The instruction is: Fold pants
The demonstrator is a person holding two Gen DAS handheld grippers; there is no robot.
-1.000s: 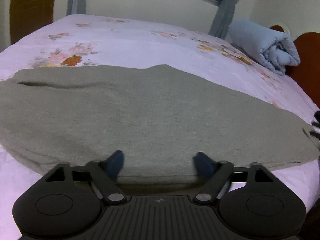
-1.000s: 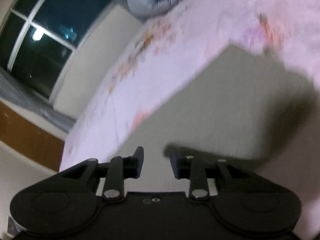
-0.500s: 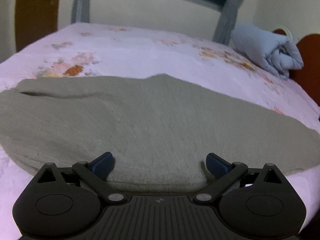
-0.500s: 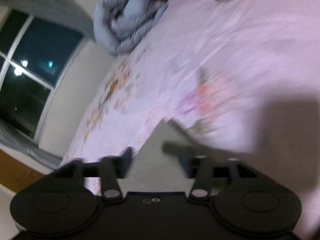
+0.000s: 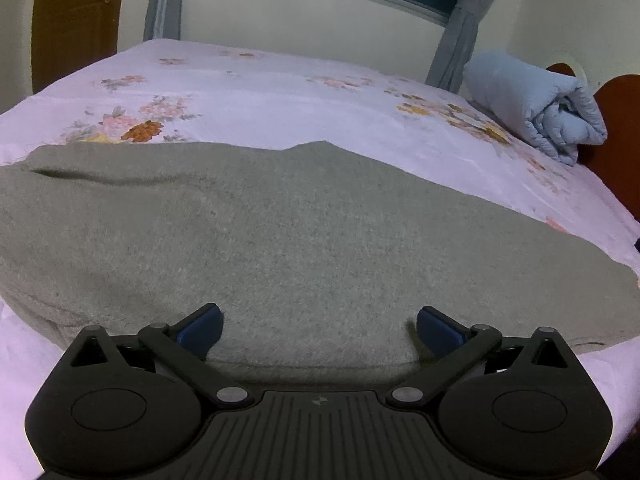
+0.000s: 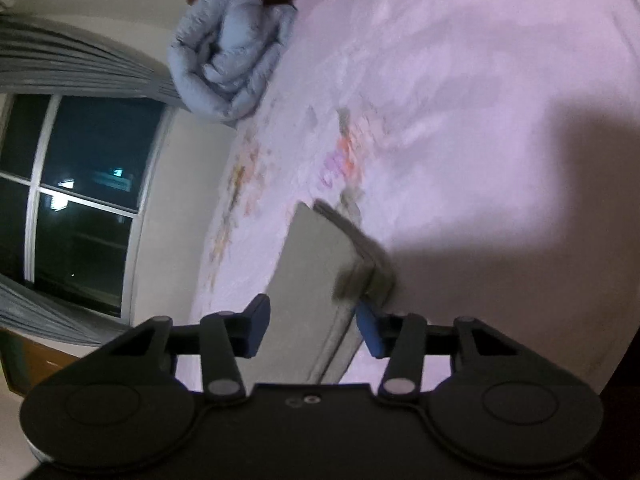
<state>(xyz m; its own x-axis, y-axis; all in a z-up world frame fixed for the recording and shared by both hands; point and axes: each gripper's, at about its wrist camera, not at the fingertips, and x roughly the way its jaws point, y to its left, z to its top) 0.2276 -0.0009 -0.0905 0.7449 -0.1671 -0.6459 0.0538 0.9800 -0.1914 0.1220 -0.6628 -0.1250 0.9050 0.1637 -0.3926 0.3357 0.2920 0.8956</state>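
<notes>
Grey-green pants (image 5: 280,232) lie flat across the near part of a bed with a pink floral sheet (image 5: 260,92). My left gripper (image 5: 319,330) is wide open, low over the pants' near edge, with nothing between its blue pads. In the right wrist view, one end of the pants (image 6: 316,264) shows with a small folded corner. My right gripper (image 6: 312,326) is open just over that end, its jaws on either side of the cloth's edge and not closed on it.
A rolled light-blue quilt (image 5: 536,106) lies at the bed's far right by a brown headboard (image 5: 616,132); it also shows in the right wrist view (image 6: 230,52). A window with grey curtains (image 5: 456,16) is behind the bed. A brown door (image 5: 76,20) stands at far left.
My left gripper has opened wider and pulled back a little over the pants' near edge. My right gripper has swung along the pants to their end and opened wider.
</notes>
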